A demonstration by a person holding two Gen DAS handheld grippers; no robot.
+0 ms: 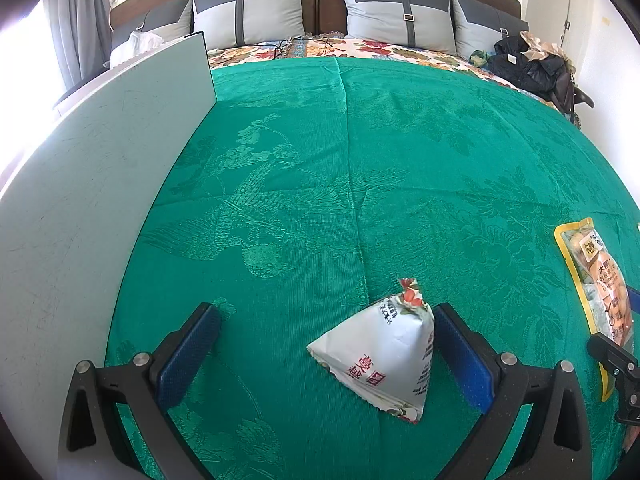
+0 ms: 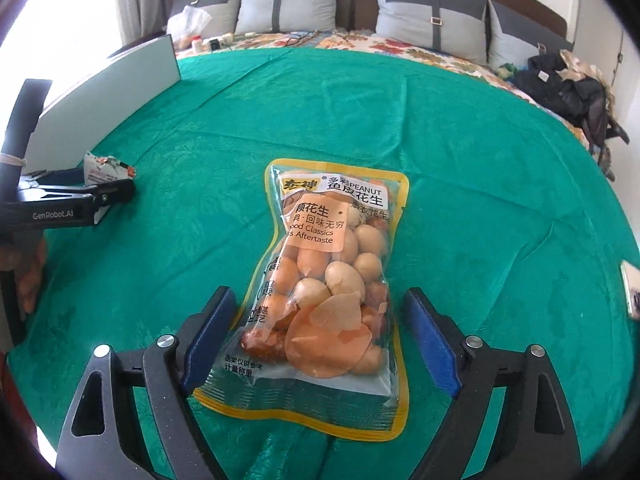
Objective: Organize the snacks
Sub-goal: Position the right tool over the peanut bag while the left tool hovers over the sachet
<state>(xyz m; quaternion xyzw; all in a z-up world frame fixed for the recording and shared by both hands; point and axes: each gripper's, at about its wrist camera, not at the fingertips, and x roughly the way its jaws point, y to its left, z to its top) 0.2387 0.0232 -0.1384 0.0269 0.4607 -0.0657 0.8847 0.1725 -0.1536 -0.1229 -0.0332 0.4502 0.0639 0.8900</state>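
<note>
Here both grippers are lining up pickups: the right gripper (image 2: 316, 340) stands wide apart around the peanut bag (image 2: 328, 280), the left gripper (image 1: 326, 354) wide apart around the white triangular packet (image 1: 380, 360). Next, probably, each must close squarely

A triangular snack packet (image 1: 380, 356) is lying on the bedspread (image 1: 400, 160), between the left gripper's (image 1: 328, 344) spread fingers and against the right-hand one. A peanut bag (image 2: 332, 280) is lying flat to its right, its near end between the right gripper's (image 2: 320, 340) parted fingers. A flat board (image 1: 100, 184) is standing along the left edge. Pillows (image 1: 248, 12) are leaning behind, clothes (image 1: 532, 64) sitting far right.
</note>
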